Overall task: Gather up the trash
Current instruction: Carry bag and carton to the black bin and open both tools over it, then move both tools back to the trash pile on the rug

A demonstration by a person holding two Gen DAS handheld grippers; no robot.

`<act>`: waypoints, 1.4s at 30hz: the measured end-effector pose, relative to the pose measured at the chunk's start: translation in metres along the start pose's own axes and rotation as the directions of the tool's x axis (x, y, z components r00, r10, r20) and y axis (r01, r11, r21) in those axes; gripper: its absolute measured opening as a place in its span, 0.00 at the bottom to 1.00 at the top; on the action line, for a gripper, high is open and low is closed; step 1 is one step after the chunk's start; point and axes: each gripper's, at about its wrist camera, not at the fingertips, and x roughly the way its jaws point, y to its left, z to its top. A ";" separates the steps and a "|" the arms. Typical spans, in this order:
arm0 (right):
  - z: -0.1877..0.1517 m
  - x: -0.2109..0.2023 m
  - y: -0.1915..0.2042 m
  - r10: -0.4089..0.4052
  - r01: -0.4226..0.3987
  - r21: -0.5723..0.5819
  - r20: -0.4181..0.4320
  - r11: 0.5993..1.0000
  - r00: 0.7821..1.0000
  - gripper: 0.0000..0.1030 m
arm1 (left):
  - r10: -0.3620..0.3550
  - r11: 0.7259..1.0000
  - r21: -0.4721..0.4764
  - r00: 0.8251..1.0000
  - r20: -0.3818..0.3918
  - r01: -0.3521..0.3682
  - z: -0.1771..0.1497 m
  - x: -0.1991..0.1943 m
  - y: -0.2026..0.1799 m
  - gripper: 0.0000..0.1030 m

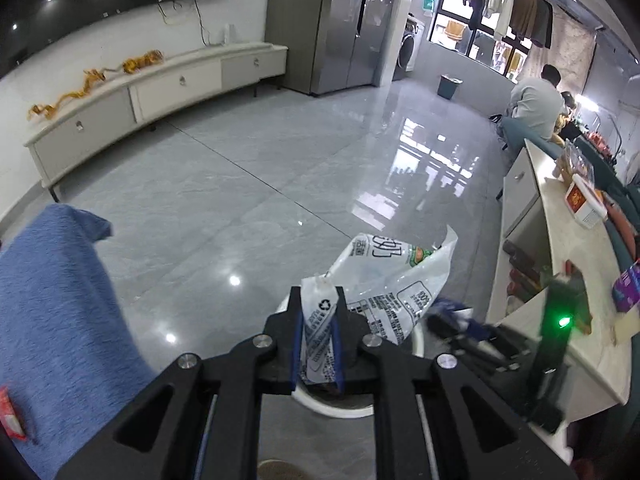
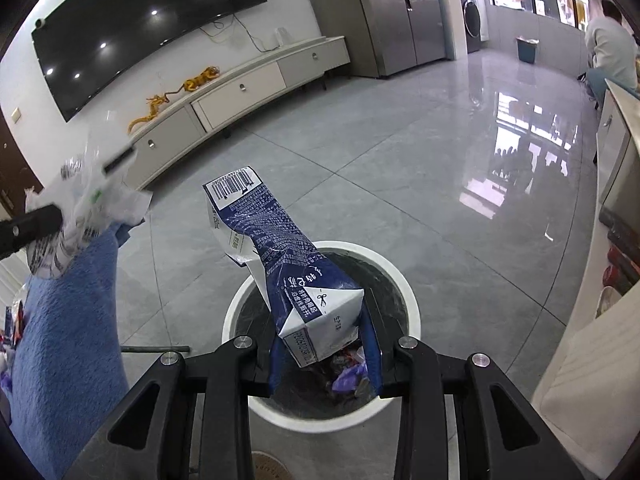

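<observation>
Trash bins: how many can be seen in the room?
2. A white-rimmed bin stands on the floor directly under the right gripper; a teal bin stands far off by the windows. Others may be hidden.

The milk carton [image 2: 280,264] hung directly above the trash bin [image 2: 404,284], which stood on the floor [image 2: 400,160]. Wrappers [image 2: 348,372] lay inside the bin. A towel [image 2: 64,320] lay left of it, the counter [image 2: 580,360] right, the TV cabinet [image 2: 240,92] beyond.

Left tool [image 1: 318,336] clamped on white plastic wrapper [image 1: 380,280] above white bin [image 1: 340,408].
</observation>
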 end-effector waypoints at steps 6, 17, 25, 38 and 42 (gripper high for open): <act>-0.003 0.011 -0.005 -0.012 0.013 0.044 -0.010 0.999 1.000 0.59 | -0.039 0.999 -0.014 0.999 0.032 0.040 0.011 0.000 -0.010 0.51; 0.012 -0.043 0.000 0.022 -0.027 0.067 0.077 0.997 0.997 0.59 | 0.010 0.998 -0.057 0.977 0.212 0.002 0.000 -0.089 0.003 0.51; 0.027 -0.130 0.056 0.147 -0.146 -0.020 0.219 0.989 0.965 0.59 | 0.101 0.994 -0.080 0.951 0.293 -0.081 -0.031 -0.183 0.026 0.51; 0.024 -0.231 0.159 0.319 -0.245 -0.257 0.309 0.935 0.896 0.59 | 0.260 0.963 -0.176 0.881 0.395 -0.205 -0.108 -0.315 0.096 0.51; 0.018 -0.249 0.187 0.357 -0.258 -0.318 0.309 0.912 0.881 0.59 | 0.307 0.948 -0.210 0.863 0.402 -0.239 -0.137 -0.339 0.119 0.51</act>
